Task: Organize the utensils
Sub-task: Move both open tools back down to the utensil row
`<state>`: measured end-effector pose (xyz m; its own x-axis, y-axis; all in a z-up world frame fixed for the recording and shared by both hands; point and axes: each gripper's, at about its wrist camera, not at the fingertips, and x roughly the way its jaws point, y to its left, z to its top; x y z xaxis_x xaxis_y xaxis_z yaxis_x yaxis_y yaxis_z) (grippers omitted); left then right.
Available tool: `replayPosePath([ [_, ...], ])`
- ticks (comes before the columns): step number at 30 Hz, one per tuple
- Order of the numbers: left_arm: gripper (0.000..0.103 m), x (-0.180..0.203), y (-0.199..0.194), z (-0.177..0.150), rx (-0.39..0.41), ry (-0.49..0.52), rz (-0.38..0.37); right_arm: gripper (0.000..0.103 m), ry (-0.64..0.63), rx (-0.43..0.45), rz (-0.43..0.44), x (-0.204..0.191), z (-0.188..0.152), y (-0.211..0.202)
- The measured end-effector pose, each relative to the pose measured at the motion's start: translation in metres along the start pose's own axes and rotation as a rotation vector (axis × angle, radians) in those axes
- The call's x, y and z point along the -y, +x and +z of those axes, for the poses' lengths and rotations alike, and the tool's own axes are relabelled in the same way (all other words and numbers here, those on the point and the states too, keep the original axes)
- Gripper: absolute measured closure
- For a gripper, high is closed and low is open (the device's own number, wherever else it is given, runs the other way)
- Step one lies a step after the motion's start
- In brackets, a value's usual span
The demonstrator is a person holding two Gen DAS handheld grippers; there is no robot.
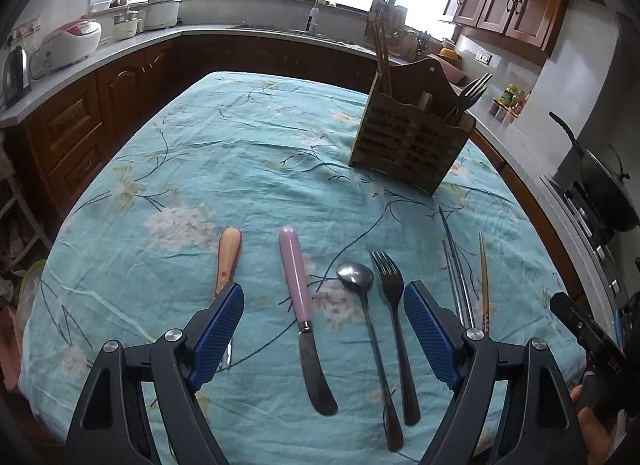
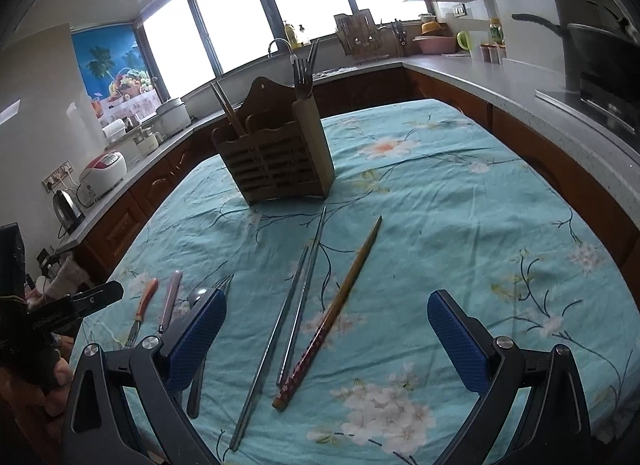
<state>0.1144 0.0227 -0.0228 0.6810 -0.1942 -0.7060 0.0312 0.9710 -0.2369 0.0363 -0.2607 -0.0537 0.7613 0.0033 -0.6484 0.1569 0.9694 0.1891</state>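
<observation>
- Nearest the cameras, both sets of tongs are being held released and empty above the surface: the left tongs (image 1: 323, 317) are spanning the pink-handled knife (image 1: 300, 305), the spoon (image 1: 362, 305) and the dark fork (image 1: 394, 317), while the right tongs (image 2: 326, 325) are framing the metal chopsticks (image 2: 294, 321) and the patterned chopstick (image 2: 332, 313).
- Each piece is lying flat on the cloth-covered surface (image 1: 240, 153), so a low, tilted approach is being called for, with one pad probably slid under a handle end.
- One item at a time is being advised; the spoon and fork are lying just beside each other and could be caught together.
- An orange-handled utensil (image 1: 228, 261) is lying partly behind the left pad.
- Farther back, the wooden utensil holder (image 1: 412, 141) is standing upright, with forks and chopsticks already in separate compartments; like is likely being sorted with like.
</observation>
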Motion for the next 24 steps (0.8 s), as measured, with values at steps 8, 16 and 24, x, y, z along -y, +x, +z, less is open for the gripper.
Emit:
replayPosePath([
  [8,0.021,0.009,0.005,-0.007,-0.013,0.033,0.018,0.001,-0.004,-0.002,0.002,-0.001,-0.005,0.002],
  [16,0.021,0.018,0.019,-0.007,-0.048,0.06,0.038,0.001,-0.009,-0.015,-0.005,-0.002,-0.005,0.01],
  [24,0.022,0.029,0.044,-0.003,-0.115,0.106,0.046,0.001,-0.012,-0.038,-0.012,0.002,-0.003,0.023],
])
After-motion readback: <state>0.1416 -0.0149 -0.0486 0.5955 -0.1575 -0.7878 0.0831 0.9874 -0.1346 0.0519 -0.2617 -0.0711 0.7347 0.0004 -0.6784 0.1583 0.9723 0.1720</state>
